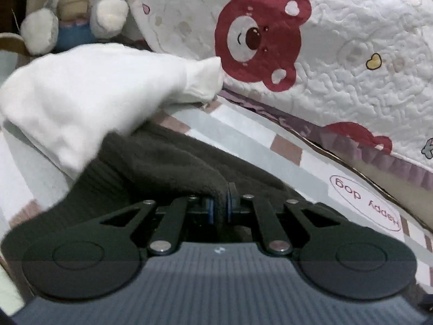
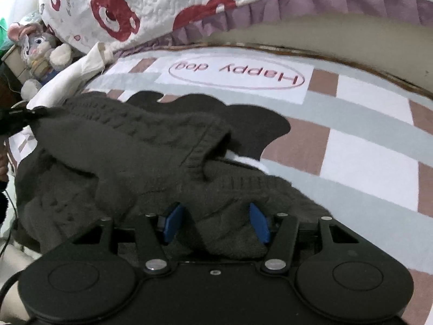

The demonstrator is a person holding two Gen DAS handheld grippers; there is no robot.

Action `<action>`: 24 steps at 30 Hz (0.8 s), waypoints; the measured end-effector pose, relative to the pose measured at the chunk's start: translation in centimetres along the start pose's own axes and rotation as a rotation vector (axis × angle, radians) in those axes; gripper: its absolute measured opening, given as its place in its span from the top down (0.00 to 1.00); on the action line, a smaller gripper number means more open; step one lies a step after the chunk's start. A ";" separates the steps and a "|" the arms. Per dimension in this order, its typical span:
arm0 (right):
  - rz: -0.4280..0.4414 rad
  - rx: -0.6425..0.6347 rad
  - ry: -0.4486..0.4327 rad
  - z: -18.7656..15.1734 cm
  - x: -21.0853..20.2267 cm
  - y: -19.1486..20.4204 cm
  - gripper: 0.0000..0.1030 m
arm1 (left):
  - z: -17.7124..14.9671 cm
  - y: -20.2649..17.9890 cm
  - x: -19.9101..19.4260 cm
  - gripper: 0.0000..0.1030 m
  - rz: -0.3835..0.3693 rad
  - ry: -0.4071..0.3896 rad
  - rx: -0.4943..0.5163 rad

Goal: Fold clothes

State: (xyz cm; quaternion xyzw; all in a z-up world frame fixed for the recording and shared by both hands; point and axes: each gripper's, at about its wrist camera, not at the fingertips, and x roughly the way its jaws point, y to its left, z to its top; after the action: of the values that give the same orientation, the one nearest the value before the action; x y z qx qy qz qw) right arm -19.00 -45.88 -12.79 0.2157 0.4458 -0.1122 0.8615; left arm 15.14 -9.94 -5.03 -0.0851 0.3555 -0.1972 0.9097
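With the left gripper (image 1: pixel 219 207) pinching a fold of the dark knit sweater (image 2: pixel 113 162) heaped on the bed (image 2: pixel 365 146) and the right gripper (image 2: pixel 216 223) jaws spread over it, the bunched knit may fold crookedly.

Checked bedsheet (image 2: pixel 365 157), bear-print quilt (image 1: pixel 351 54), plush rabbit (image 2: pixel 38 46).
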 end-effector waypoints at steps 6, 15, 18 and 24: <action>-0.003 -0.001 0.014 0.2 0.2 0.2 0.40 | -0.2 -0.8 0.3 0.93 0.009 0.008 0.031; 0.194 0.301 -0.049 4.8 3.2 -2.5 0.40 | -0.5 -0.9 0.3 0.93 -0.008 0.018 0.047; 0.169 0.263 -0.019 5.1 6.2 -1.2 0.43 | -0.7 -1.2 0.2 0.93 -0.001 0.021 0.079; 0.166 0.074 -0.228 5.3 3.7 2.3 0.92 | -0.4 -3.7 -1.1 0.93 -0.003 -0.014 0.213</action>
State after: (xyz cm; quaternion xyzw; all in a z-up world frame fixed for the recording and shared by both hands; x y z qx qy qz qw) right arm -12.18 -46.30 -12.46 0.2695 0.3213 -0.0806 0.9043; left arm 12.96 -12.84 -3.55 0.0101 0.3261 -0.2345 0.9157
